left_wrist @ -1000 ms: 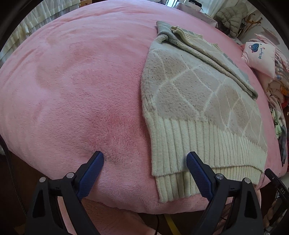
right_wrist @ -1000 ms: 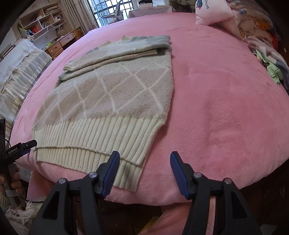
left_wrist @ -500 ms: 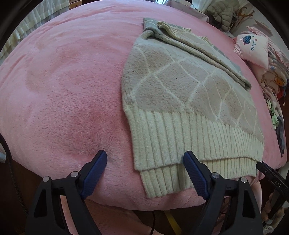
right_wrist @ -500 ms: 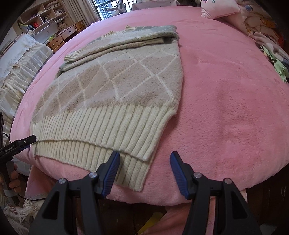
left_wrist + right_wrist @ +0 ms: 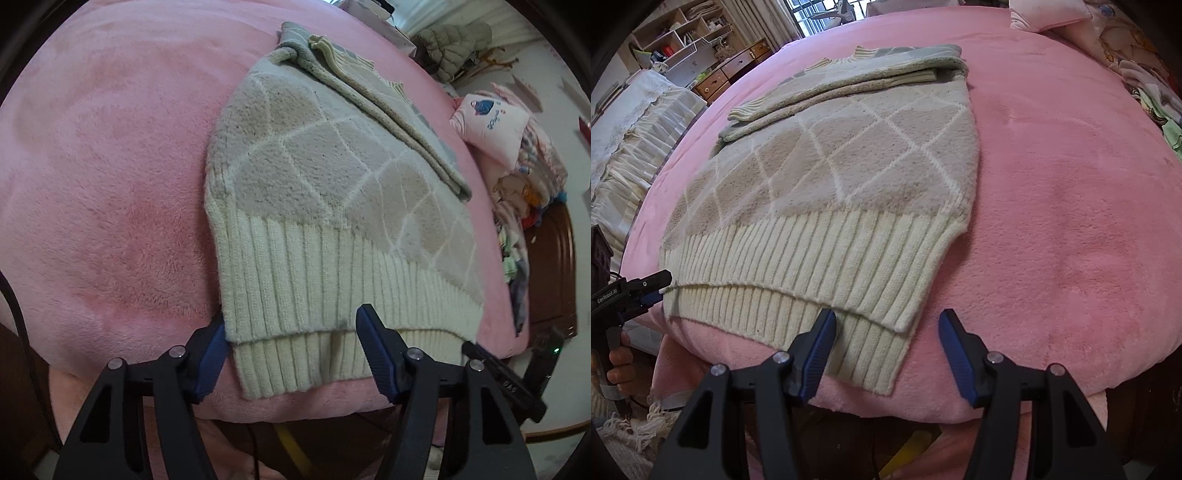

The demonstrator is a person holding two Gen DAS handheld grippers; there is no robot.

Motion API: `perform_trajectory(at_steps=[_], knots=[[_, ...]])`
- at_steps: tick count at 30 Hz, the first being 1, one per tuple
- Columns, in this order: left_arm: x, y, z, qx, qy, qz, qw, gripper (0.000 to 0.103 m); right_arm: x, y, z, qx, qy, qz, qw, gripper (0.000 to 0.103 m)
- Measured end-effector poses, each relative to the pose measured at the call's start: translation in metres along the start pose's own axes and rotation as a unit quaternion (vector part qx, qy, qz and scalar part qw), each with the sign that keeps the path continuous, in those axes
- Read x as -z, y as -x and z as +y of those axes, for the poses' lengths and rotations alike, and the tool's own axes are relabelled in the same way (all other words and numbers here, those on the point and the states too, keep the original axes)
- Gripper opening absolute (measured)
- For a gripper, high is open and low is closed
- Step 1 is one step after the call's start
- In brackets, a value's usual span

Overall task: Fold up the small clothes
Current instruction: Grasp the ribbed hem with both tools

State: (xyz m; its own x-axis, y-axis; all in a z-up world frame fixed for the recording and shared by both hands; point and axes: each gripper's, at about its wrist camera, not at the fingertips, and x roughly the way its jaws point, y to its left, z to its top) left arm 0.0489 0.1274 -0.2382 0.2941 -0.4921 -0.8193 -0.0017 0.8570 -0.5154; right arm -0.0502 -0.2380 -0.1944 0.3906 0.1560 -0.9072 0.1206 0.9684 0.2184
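Sweater (image 5: 332, 206) flat on pink bed (image 5: 110, 184), sleeves folded across, ribbed hem (image 5: 306, 365) nearest both claws: left claw (image 5: 291, 354), jaws just closing, straddles its corner ungripped; right claw (image 5: 886, 350) unclenched around opposite corner, likely to fold hem upward.

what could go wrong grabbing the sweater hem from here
1. The sweater hem shows two offset ribbed layers; the left gripper, whose jaws have just been closing around the corner, may pinch only one.
2. The right gripper stands open with just the hem corner between its jaws; it could catch the pink blanket too.
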Motion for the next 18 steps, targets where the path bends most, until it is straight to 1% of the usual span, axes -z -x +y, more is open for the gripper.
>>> perform_trajectory(at_steps=[2, 4, 6, 8, 11, 12, 13, 14, 16, 18], knots=[[-0.002, 0.000, 0.006, 0.017, 0.015, 0.004, 0.9997, 0.063, -0.001, -0.001, 0.000, -0.007, -0.004, 0.001, 1.000, 0.058], [-0.003, 0.001, 0.012, 0.032, 0.027, 0.005, 0.9991, 0.057, -0.002, -0.002, -0.001, -0.016, -0.009, 0.002, 1.000, 0.058], [-0.002, 0.002, 0.016, 0.040, 0.034, 0.005, 0.9986, 0.055, -0.004, -0.002, -0.001, -0.026, -0.017, 0.002, 0.999, 0.058], [-0.001, 0.002, 0.017, 0.042, 0.038, 0.005, 0.9984, 0.055, -0.006, -0.003, -0.001, -0.038, -0.024, 0.002, 0.999, 0.058], [-0.001, -0.001, 0.013, 0.034, 0.029, 0.005, 0.9990, 0.052, -0.010, -0.005, 0.001, -0.044, -0.026, 0.003, 0.999, 0.058], [-0.001, 0.000, 0.013, 0.029, 0.025, 0.004, 0.9992, 0.048, -0.010, -0.006, 0.002, -0.046, -0.028, 0.003, 0.999, 0.058], [-0.001, -0.001, 0.011, 0.027, 0.021, 0.004, 0.9994, 0.041, -0.010, -0.007, 0.002, -0.047, -0.030, 0.004, 0.998, 0.058], [-0.001, -0.002, 0.010, 0.027, 0.017, 0.007, 0.9995, 0.038, -0.011, -0.008, 0.001, -0.049, -0.033, 0.004, 0.998, 0.058], [-0.002, -0.006, 0.007, 0.023, 0.010, 0.011, 0.9996, 0.024, -0.010, -0.008, 0.000, -0.052, -0.038, 0.003, 0.998, 0.058], [-0.002, -0.009, 0.004, 0.034, 0.006, 0.019, 0.9992, 0.011, -0.010, -0.009, -0.003, -0.059, -0.045, 0.002, 0.997, 0.057]])
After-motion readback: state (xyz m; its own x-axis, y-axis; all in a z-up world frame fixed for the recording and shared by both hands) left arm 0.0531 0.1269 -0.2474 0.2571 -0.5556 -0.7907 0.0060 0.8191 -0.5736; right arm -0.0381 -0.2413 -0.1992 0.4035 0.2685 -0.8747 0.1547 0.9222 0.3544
